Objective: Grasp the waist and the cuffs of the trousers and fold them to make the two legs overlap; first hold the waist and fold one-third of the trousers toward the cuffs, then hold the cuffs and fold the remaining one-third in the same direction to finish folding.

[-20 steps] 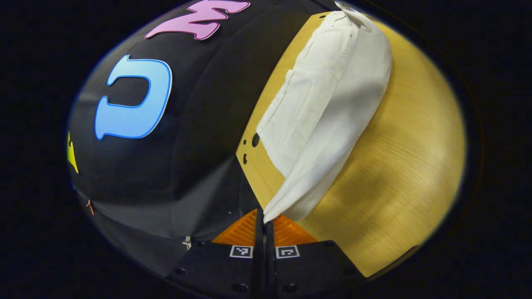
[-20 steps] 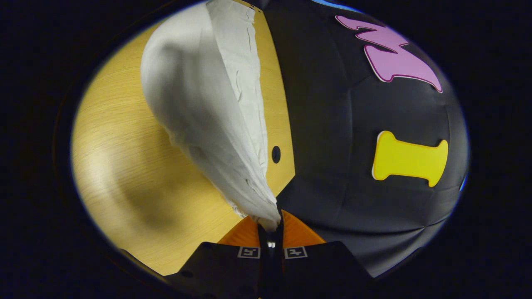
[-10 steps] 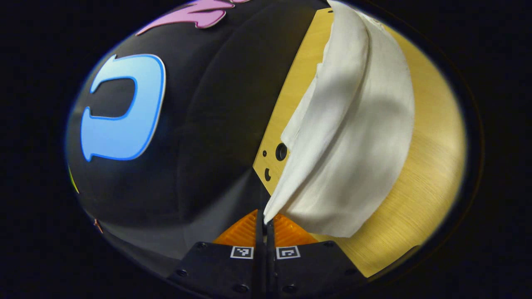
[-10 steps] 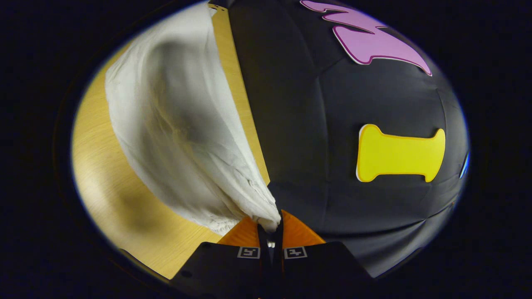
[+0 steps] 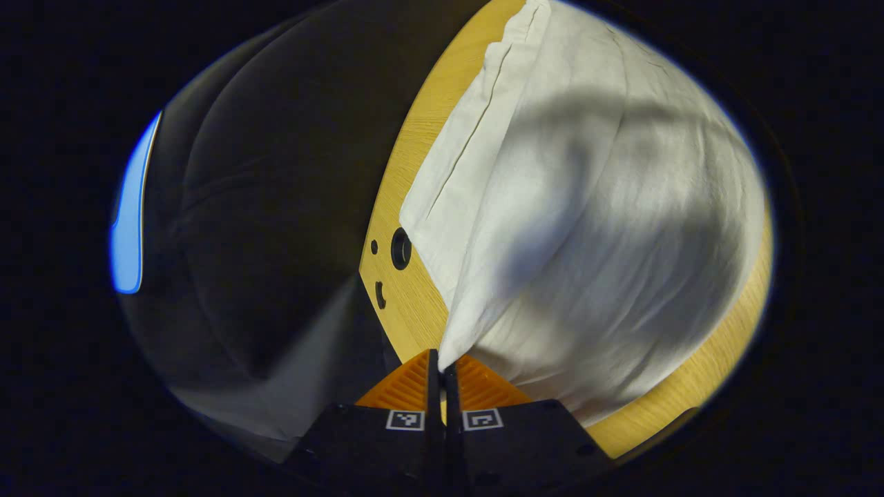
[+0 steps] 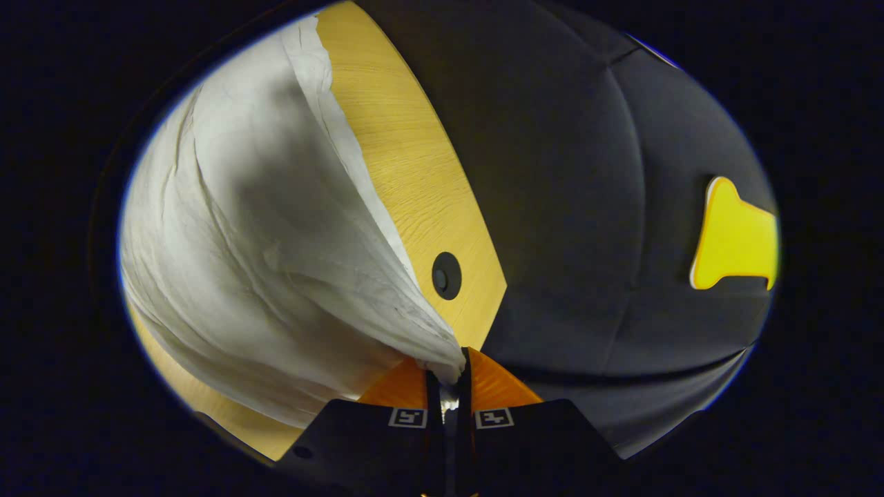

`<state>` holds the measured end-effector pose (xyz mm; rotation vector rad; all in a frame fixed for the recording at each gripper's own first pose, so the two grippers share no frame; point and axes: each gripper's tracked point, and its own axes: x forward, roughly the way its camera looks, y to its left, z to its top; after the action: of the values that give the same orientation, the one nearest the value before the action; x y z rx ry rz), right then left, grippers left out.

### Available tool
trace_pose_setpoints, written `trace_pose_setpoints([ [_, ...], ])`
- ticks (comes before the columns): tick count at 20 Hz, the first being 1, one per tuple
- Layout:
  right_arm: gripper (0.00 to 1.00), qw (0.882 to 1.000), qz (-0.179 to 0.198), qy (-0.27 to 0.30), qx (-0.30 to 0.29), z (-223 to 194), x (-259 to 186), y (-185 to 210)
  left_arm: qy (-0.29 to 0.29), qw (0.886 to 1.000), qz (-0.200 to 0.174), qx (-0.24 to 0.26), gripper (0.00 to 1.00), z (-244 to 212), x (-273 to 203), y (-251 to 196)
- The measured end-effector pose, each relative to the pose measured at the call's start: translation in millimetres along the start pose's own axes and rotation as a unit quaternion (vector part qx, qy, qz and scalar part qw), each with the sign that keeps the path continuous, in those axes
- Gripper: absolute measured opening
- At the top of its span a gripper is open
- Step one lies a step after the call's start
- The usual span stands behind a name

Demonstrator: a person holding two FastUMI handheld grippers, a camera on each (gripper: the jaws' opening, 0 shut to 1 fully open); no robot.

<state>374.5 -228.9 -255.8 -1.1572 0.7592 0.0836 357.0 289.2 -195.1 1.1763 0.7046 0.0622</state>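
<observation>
The left hand-held gripper (image 5: 440, 366) pinches a corner of the white cotton trousers (image 5: 594, 228) above the pale wooden tabletop (image 5: 407, 304); the right hand-held gripper (image 6: 449, 373) clamps another corner. Uneven lowering would probably skew the fold, and so thin a pinch could slip.

Bare table (image 5: 414, 304) strip w/ holes, lower centre of left gripper view; trousers (image 5: 587, 228) cover rest at right.

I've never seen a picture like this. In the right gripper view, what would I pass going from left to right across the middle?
White trousers → wooden table with a round hole → black cloth wall.
</observation>
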Motion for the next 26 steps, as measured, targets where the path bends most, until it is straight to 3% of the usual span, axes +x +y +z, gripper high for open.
trace_pose_setpoints([
  [1,0.22,0.999,0.009,0.004,0.035,-8,3,-9,0.004,1.000,-0.009,-0.016,0.15,-4,-5,-5],
  [2,0.22,0.998,0.007,0.002,0.063,-15,6,-21,0.001,1.000,0.006,-0.026,0.45,-7,-10,0],
  [3,0.35,0.996,0.003,0.000,0.090,-22,7,-32,-0.005,0.999,0.008,-0.043,0.75,-9,-13,4],
  [4,0.39,0.993,0.002,-0.007,0.115,-26,1,-40,-0.010,0.998,0.010,-0.063,0.80,-10,-17,5],
  [6,0.81,0.987,0.007,-0.017,0.160,-36,-14,-52,-0.012,0.995,0.018,-0.094,0.83,-18,-27,9],
  [7,1.00,0.981,0.018,-0.018,0.191,-43,-19,-50,-0.014,0.993,0.020,-0.112,0.95,-20,-35,9],
  [10,0.98,0.953,0.032,-0.027,0.301,-53,-44,-29,-0.024,0.981,0.019,-0.193,0.95,-22,-63,2],
  [13,0.98,0.900,0.076,-0.046,0.427,-47,-70,-4,-0.024,0.955,0.019,-0.296,0.95,-29,-103,-17],
  [14,0.98,0.883,0.091,-0.055,0.457,-44,-76,5,-0.023,0.938,0.012,-0.344,0.96,-28,-118,-30],
  [17,0.98,0.853,0.084,-0.051,0.512,-52,-80,11,-0.029,0.876,0.001,-0.482,0.96,-24,-162,-66],
  [21,0.98,0.807,0.086,-0.050,0.583,-54,-75,12,-0.074,0.804,0.005,-0.590,0.96,-22,-207,-69],
  [23,0.98,0.787,0.078,-0.050,0.610,-55,-74,6,-0.092,0.784,0.007,-0.614,0.97,-21,-196,-66],
  [26,0.98,0.765,0.060,-0.055,0.639,-61,-65,-15,-0.094,0.767,0.013,-0.634,0.97,-22,-195,-65],
])
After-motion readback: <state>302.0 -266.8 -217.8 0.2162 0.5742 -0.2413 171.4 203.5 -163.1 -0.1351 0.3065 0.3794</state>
